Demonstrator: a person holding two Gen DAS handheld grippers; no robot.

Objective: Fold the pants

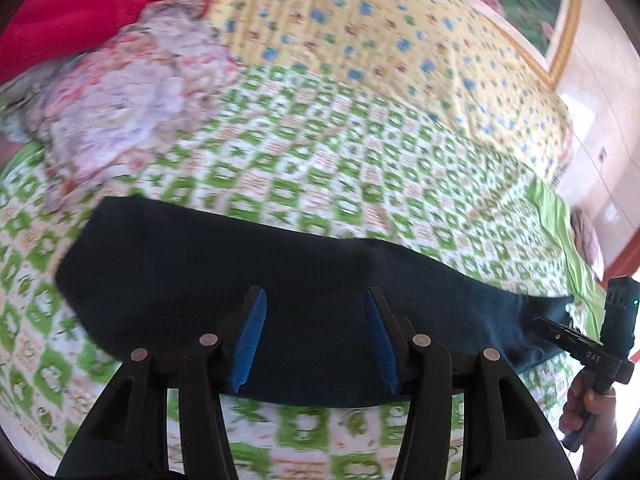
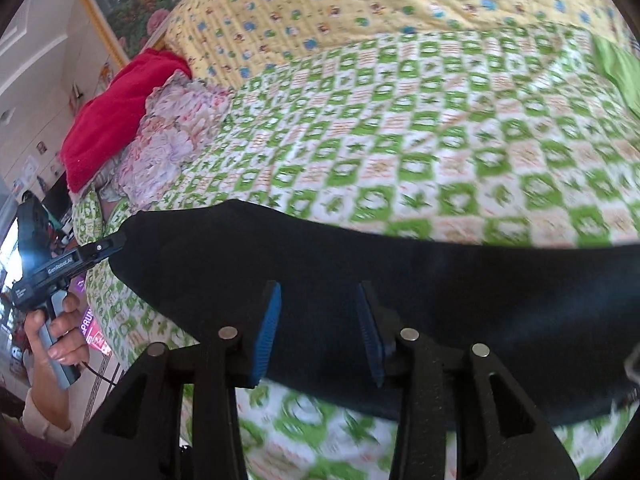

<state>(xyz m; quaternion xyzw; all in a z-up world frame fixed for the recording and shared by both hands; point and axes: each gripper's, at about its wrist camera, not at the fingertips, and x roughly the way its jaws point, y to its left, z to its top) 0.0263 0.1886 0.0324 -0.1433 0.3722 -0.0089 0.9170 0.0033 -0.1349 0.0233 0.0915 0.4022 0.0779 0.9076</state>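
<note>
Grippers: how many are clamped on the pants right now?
0. Left gripper hangs open over the dark pants; right gripper is open over the same pants. Blur could hide light contact.

Black claw (image 1: 316,344), ribbed blue pads (image 1: 251,344)

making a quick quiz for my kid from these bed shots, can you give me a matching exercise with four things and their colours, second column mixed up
Things:
1. pants
2. blanket
3. bedspread
4. gripper pads

Colours:
a. green and white checks
b. bright blue
c. dark navy
d. red

Pairs: 1-c, 2-d, 3-a, 4-b
</note>
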